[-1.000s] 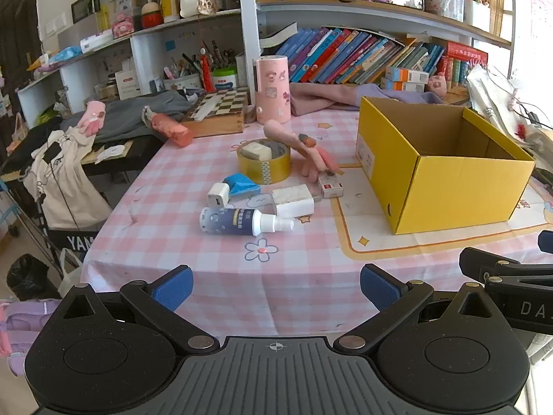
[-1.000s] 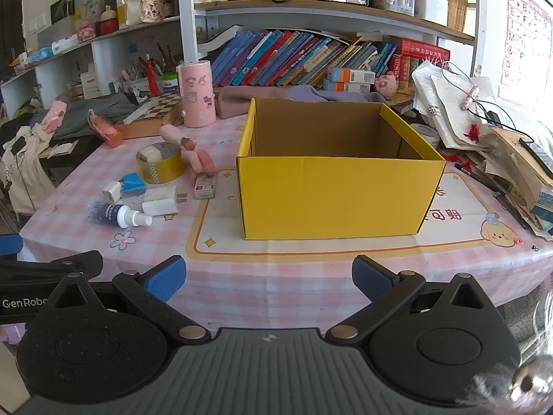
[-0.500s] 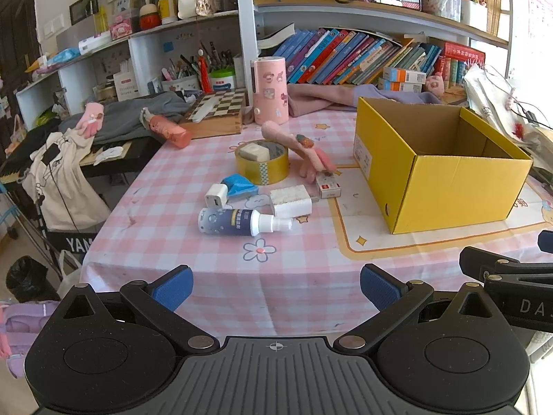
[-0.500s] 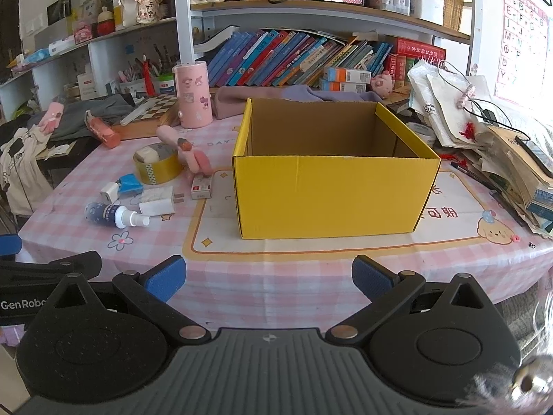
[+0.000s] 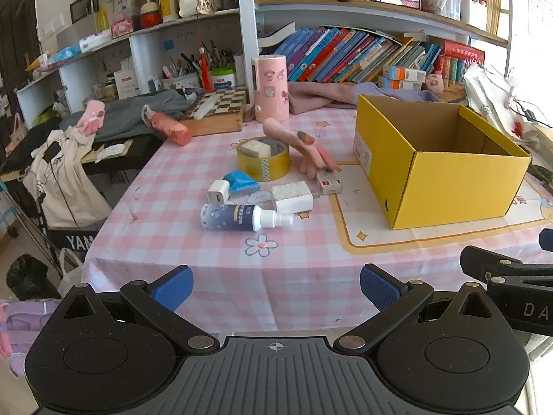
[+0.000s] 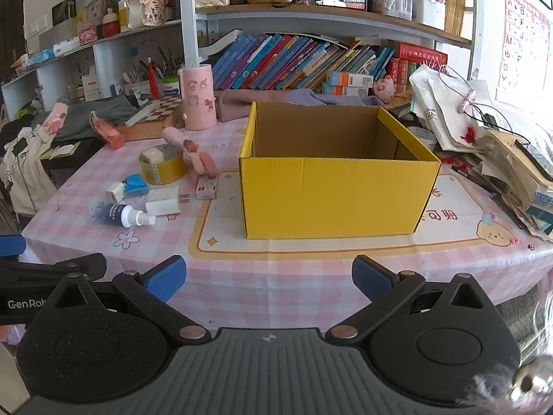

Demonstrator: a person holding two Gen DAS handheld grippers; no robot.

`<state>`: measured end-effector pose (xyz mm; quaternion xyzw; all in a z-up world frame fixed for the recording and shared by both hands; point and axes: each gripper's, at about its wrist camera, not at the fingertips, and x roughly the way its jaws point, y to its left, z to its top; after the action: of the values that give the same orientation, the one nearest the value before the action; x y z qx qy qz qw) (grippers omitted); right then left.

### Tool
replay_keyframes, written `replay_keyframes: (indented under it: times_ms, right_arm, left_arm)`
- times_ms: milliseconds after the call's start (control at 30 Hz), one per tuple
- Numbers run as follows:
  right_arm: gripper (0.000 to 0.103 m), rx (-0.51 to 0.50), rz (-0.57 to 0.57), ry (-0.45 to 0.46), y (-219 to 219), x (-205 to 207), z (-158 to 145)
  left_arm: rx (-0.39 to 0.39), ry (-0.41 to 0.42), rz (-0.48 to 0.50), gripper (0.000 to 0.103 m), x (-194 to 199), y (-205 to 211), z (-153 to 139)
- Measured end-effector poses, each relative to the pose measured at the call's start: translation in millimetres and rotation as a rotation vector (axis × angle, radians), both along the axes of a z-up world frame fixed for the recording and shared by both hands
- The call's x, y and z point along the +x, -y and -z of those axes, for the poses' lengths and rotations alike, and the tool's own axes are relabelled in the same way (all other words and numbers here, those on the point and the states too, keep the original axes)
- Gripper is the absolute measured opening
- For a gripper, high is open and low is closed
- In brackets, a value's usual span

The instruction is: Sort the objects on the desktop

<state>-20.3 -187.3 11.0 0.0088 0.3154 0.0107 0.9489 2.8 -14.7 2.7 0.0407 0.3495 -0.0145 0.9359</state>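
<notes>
An open yellow cardboard box [image 5: 439,173] [image 6: 331,193] stands on the pink checked tablecloth. Left of it lie a dark blue spray bottle [image 5: 242,217] [image 6: 119,213], a white tissue pack [image 5: 292,196], a white charger [image 5: 218,192], a blue packet [image 5: 242,182], a small red-and-white box [image 5: 328,182] [image 6: 206,187], a yellow tape roll [image 5: 263,159] [image 6: 162,166] and a pink plush toy [image 5: 300,145]. My left gripper [image 5: 276,287] is open and empty at the table's near edge. My right gripper [image 6: 268,276] is open and empty in front of the box.
A pink cylinder [image 5: 271,90] and a chessboard box [image 5: 216,110] stand at the back. Bookshelves [image 6: 311,58] line the wall. Stacked papers and bags [image 6: 501,145] crowd the right edge. A chair with clothes [image 5: 58,173] stands left of the table.
Both grippers have drawn back slightly from the table, so the objects look a little farther. Nothing on the table has moved.
</notes>
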Motion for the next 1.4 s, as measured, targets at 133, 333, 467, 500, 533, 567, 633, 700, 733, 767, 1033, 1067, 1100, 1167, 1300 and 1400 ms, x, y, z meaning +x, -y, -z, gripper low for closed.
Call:
replay_keyframes:
  times_ms: [133, 333, 467, 500, 533, 567, 633, 700, 733, 767, 1033, 1067, 1100, 1167, 1300, 1400]
  right_arm:
    - [0.103, 0.017, -0.002, -0.008, -0.6, -3.7, 0.0]
    - [0.103, 0.023, 0.005, -0.006, -1.6, -5.5, -1.9]
    - [0.103, 0.019, 0.005, -0.008, -2.9, -6.2, -2.1]
    - [0.103, 0.018, 0.005, -0.007, -2.7, -6.3, -2.1]
    - [0.103, 0.021, 0.004, -0.006, -1.7, -5.9, -1.7]
    - [0.103, 0.021, 0.003, -0.005, -1.9, -6.2, -2.1]
    - [0.103, 0.016, 0.003, -0.003, -2.8, -5.6, -2.6]
    - [0.103, 0.003, 0.005, -0.001, -5.2, -5.4, -3.2]
    - [0.103, -0.001, 0.005, 0.001, -6.0, -5.6, -3.4]
    - [0.103, -0.004, 0.003, 0.002, -7.5, -5.2, -3.7]
    - [0.103, 0.016, -0.009, 0.015, -10.8, -1.5, -5.8]
    - [0.103, 0.015, -0.008, 0.013, -11.1, -1.1, -5.6]
    - [0.103, 0.014, -0.008, 0.013, -10.6, -1.6, -5.6]
    - [0.103, 0.01, -0.004, 0.006, -11.8, 0.2, -5.5]
    - [0.103, -0.012, 0.018, 0.004, -14.4, 3.0, -5.5]
    - [0.103, 0.004, 0.016, -0.002, -14.6, 5.0, -4.0]
  left_arm:
    - [-0.012, -0.002, 0.012, 0.103, -0.7, -2.2, -1.0]
    - [-0.02, 0.008, 0.024, 0.103, -0.7, -4.6, -1.8]
    - [-0.009, 0.02, 0.035, 0.103, -1.5, -5.2, -1.2]
    - [-0.01, 0.02, 0.036, 0.103, -1.1, -5.5, -1.0]
    - [-0.016, 0.019, 0.036, 0.103, -1.3, -5.5, -0.7]
    - [-0.024, 0.018, 0.037, 0.103, -0.9, -6.5, -0.8]
    - [-0.037, 0.017, 0.037, 0.103, 0.0, -8.2, -1.1]
    - [-0.039, 0.018, 0.035, 0.103, 0.7, -9.3, -1.3]
    - [-0.039, 0.018, 0.035, 0.103, 1.2, -9.5, -1.3]
    - [-0.039, 0.018, 0.034, 0.103, 2.0, -10.1, -1.2]
    - [-0.058, 0.011, 0.039, 0.103, 4.6, -13.9, -0.6]
    - [-0.056, 0.009, 0.039, 0.103, 5.4, -14.6, -0.3]
    - [-0.055, 0.008, 0.04, 0.103, 6.3, -15.3, 0.0]
    - [-0.062, 0.003, 0.043, 0.103, 8.3, -17.9, 0.5]
    - [-0.087, 0.0, 0.052, 0.103, 11.1, -23.1, 1.8]
    - [-0.083, 0.003, 0.05, 0.103, 13.0, -25.2, 2.6]
